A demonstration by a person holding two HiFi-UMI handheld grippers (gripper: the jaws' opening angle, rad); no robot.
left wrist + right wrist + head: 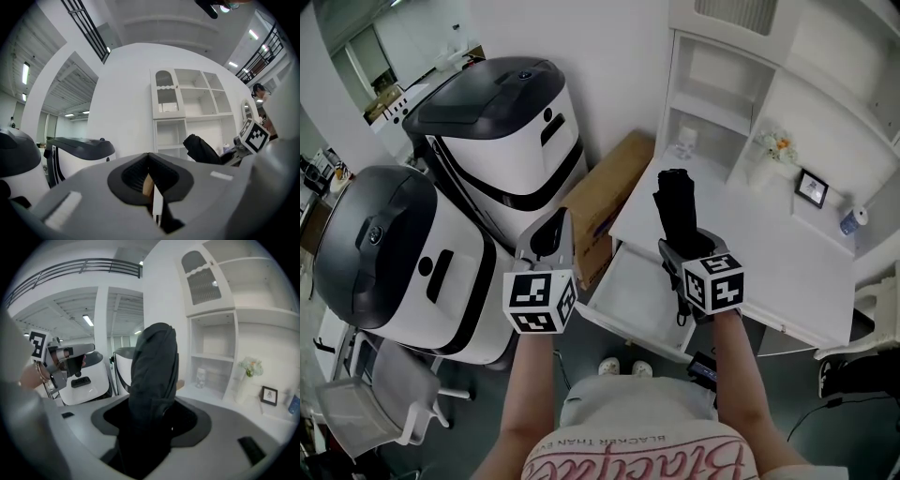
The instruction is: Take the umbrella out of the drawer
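A black folded umbrella (674, 208) stands up out of my right gripper (682, 246), which is shut on its lower part above the white desk (769, 272). In the right gripper view the umbrella (154, 376) fills the space between the jaws of the right gripper (151, 420). The white drawer (630, 298) hangs open below the desk's left end, and its visible inside is bare. My left gripper (548, 244) is held to the left of the drawer, jaws together with nothing in them. From the left gripper (150, 176), the umbrella (201, 149) shows at the right.
Two big white machines with dark lids (502, 122) (384, 253) stand at the left. A brown cardboard sheet (614, 187) leans beside the desk. The shelf unit holds a jar (685, 142), flowers (779, 146), a picture frame (812, 188) and a blue bottle (854, 221).
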